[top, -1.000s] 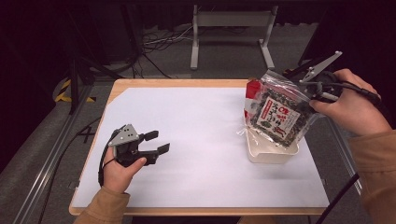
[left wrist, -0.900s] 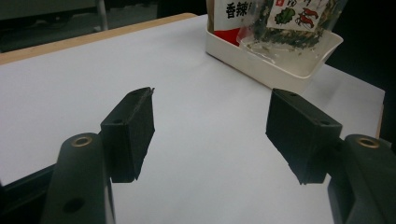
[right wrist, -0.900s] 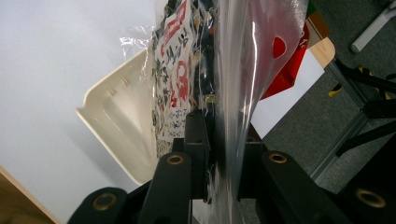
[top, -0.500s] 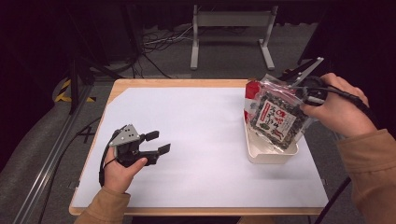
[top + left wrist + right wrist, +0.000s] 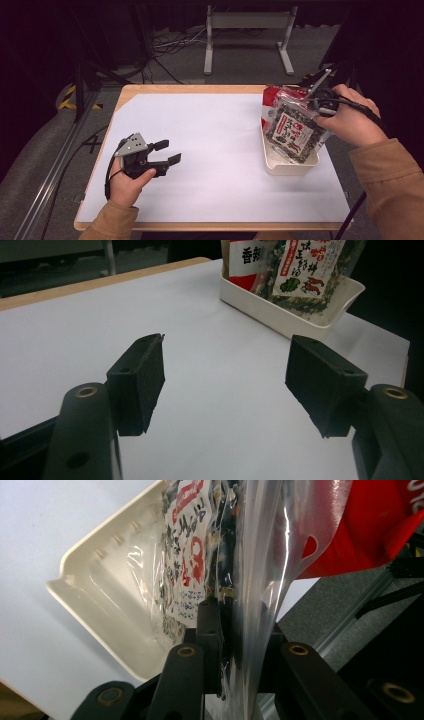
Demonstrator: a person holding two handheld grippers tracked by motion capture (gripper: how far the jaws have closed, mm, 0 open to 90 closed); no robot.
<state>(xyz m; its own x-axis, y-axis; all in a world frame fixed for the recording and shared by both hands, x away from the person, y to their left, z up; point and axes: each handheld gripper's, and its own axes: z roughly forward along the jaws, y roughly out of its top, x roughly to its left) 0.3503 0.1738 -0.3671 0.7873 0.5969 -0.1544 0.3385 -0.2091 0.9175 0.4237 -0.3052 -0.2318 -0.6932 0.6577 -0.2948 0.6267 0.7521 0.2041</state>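
Leftmost, the left gripper (image 5: 167,153) is held over the table (image 5: 215,135) with jaws apart and nothing between them. Further right, the bag (image 5: 292,132) is clamped by the right gripper (image 5: 239,622), its base seemingly resting in the tray (image 5: 287,167).

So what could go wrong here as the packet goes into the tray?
The right gripper pinches only the clear plastic seaweed packet's thin top edge, so it may slip free. The packet leans against the red packet in the shallow white tray and could knock it or tip out over the low rim.
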